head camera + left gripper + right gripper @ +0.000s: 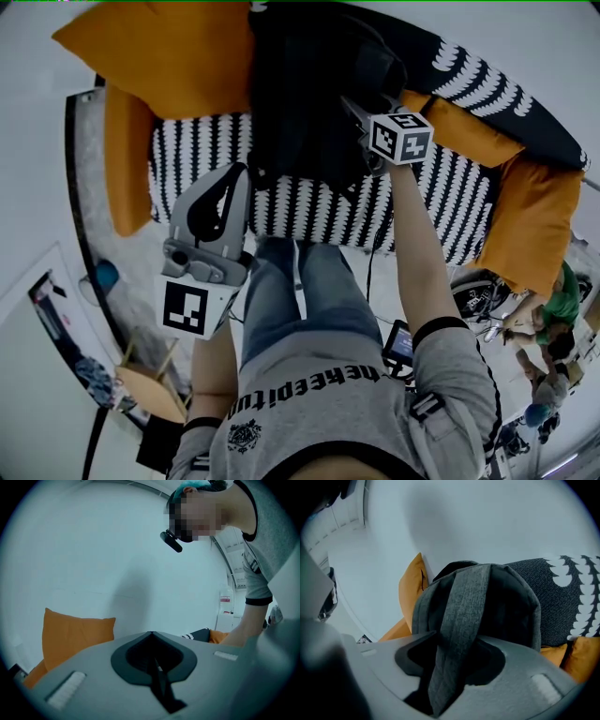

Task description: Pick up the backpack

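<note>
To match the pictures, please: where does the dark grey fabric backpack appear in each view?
Head view: dark grey fabric backpack, top centre, on the black-and-white patterned sofa.
Left gripper view: not in it.
Right gripper view: centre, its strap between the jaws.
Shared landmark: the orange cushion.

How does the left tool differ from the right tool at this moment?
The left tool has its jaws together and empty; the right tool has its jaws apart, with the strap of the backpack between them. The left tool is held clear of the backpack, to its side; the right tool reaches up to it. Both have the same grey body.
</note>
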A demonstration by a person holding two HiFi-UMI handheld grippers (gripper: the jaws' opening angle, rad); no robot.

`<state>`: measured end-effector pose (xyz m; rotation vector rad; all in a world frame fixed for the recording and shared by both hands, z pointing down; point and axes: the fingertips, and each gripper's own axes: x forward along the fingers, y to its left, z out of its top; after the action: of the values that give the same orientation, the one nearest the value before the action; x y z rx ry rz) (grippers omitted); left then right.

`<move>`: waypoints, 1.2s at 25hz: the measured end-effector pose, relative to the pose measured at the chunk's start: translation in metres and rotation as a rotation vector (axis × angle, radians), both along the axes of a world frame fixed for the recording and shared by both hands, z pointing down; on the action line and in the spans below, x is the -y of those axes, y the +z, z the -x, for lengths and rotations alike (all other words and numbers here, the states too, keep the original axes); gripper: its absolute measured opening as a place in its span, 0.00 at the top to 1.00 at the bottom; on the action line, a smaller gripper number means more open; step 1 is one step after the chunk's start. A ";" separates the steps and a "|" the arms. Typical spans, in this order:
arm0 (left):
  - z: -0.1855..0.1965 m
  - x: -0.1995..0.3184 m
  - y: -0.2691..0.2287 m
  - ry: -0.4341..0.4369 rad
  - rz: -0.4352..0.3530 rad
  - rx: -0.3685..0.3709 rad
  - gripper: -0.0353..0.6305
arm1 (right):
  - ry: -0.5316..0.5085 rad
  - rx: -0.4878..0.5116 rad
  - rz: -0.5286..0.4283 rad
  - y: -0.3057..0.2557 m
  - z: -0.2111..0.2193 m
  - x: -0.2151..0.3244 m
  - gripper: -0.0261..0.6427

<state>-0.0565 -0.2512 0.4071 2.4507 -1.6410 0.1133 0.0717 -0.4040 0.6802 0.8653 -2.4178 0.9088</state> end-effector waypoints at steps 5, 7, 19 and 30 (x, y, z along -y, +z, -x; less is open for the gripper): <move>0.009 -0.006 -0.004 -0.003 -0.002 0.004 0.92 | 0.003 -0.037 -0.028 -0.011 0.004 -0.003 0.91; 0.017 -0.010 -0.008 -0.003 -0.006 0.007 0.92 | 0.009 -0.062 -0.060 -0.022 0.009 -0.006 0.91; 0.030 -0.030 -0.034 0.016 -0.068 0.005 0.92 | 0.069 0.000 -0.305 -0.118 0.012 -0.030 0.92; 0.040 -0.060 -0.069 0.031 -0.143 0.014 0.92 | 0.111 0.013 -0.430 -0.193 0.007 -0.070 0.92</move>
<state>-0.0967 -0.1913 0.3378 2.5861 -1.6720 0.0176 0.0649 -0.3337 0.4873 1.1529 -2.6439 0.4301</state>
